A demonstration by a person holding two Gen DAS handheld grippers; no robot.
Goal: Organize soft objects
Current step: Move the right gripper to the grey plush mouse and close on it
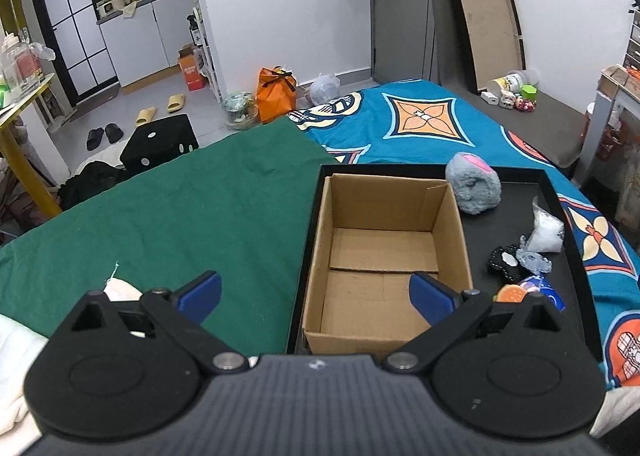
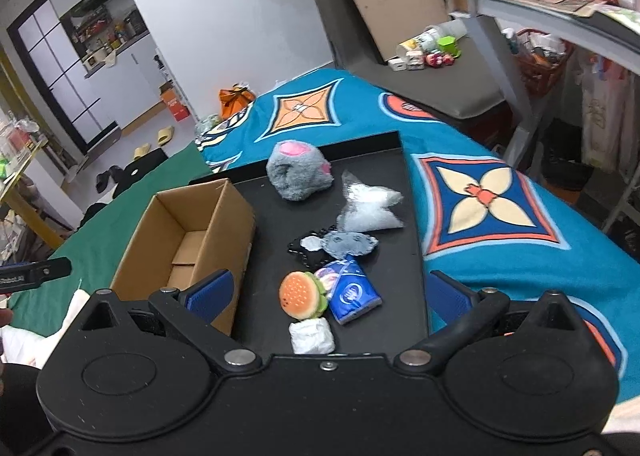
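Observation:
An empty cardboard box (image 1: 384, 256) (image 2: 188, 232) stands in the left part of a black tray (image 1: 560, 183) (image 2: 384, 143). To its right on the tray lie a grey plush (image 1: 474, 185) (image 2: 298, 169), a clear bag of white stuffing (image 1: 546, 232) (image 2: 370, 207), a black and grey fabric piece (image 2: 332, 244), a burger toy (image 2: 300, 296), a blue packet (image 2: 354, 292) and a white wad (image 2: 312, 336). My left gripper (image 1: 316, 296) is open above the box's near edge. My right gripper (image 2: 332, 292) is open above the burger toy and packet.
The tray lies on a bed with a green cloth (image 1: 180, 207) on the left and a blue patterned blanket (image 1: 420, 119) (image 2: 500, 207) behind and right. A white cloth (image 1: 120, 290) lies at the near left. A desk (image 2: 540, 7) stands at the right.

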